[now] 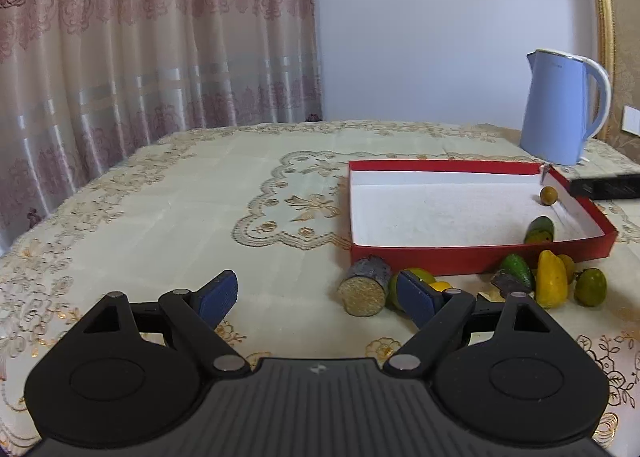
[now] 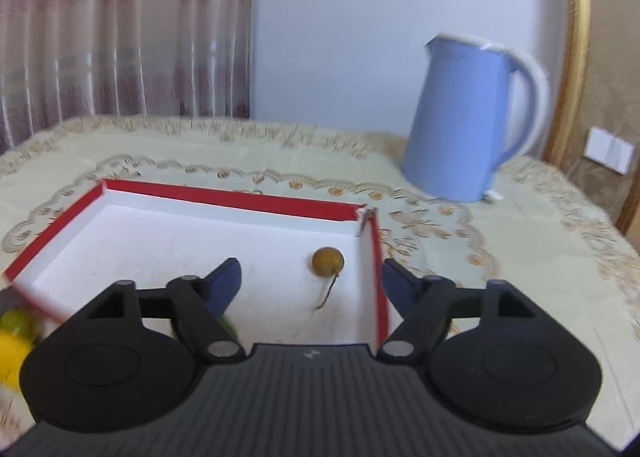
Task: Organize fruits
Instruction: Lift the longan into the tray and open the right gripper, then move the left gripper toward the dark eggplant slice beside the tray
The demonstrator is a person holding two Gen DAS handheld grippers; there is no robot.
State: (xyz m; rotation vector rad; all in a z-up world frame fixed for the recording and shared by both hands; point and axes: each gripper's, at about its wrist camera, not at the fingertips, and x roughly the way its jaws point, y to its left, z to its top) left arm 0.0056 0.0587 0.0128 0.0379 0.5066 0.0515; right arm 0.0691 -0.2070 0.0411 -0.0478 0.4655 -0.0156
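Right wrist view: red box wall [image 2: 378, 277] stands between open tongs [image 2: 314, 281].

- My landmark: blue kettle [image 1: 560, 109], white handle, upright on the table's far right.
- Embroidered cream tablecloth [image 1: 168, 193] under the kettle, covers the whole table.
- Patterned pink curtain [image 1: 140, 41] well left of the kettle, behind the table.
- Gold frame edge [image 1: 602, 17] just behind the kettle.
- White wall switch [image 2: 608, 153] right of the kettle.
- Plain wall [image 1: 420, 25] behind the kettle.

A small round fruit [image 2: 328, 261] lies in the box [image 2: 224, 195]; the kettle [image 2: 464, 121] stands behind it.
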